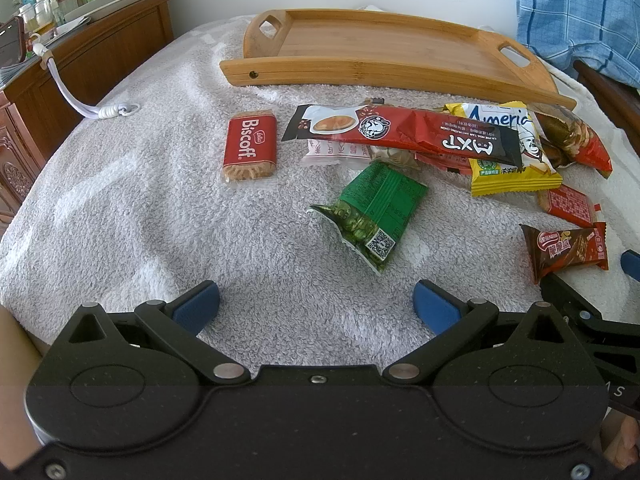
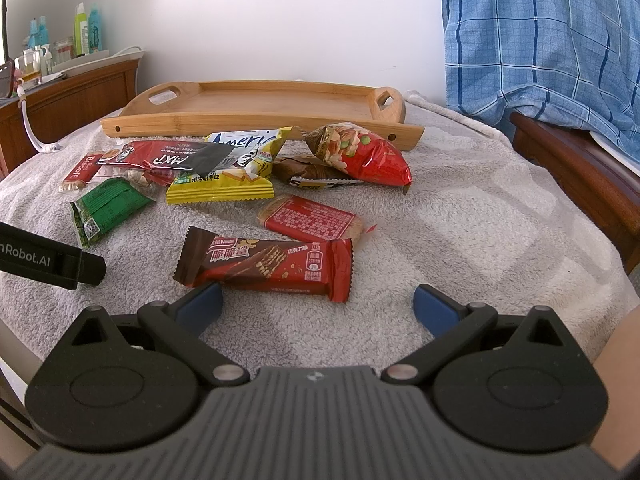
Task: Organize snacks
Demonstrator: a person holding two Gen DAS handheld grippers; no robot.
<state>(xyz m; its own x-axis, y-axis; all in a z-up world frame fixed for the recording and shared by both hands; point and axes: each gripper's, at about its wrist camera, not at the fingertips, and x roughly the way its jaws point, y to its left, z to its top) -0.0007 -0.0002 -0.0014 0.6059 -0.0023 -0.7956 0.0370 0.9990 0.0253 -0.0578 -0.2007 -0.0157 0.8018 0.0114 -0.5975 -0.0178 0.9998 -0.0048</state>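
Observation:
Several snack packets lie on a grey towel in front of an empty bamboo tray. A red Biscoff pack lies at the left. A green pea packet lies just ahead of my left gripper, which is open and empty. A brown-red wafer bar lies right in front of my right gripper, also open and empty. A long red coffee sachet, a yellow packet and a red nut bag lie piled nearer the tray.
A wooden cabinet with bottles stands at the left. A blue plaid cloth hangs over wooden furniture at the right. A white cable lies on the towel's left edge. The left gripper's body shows in the right wrist view.

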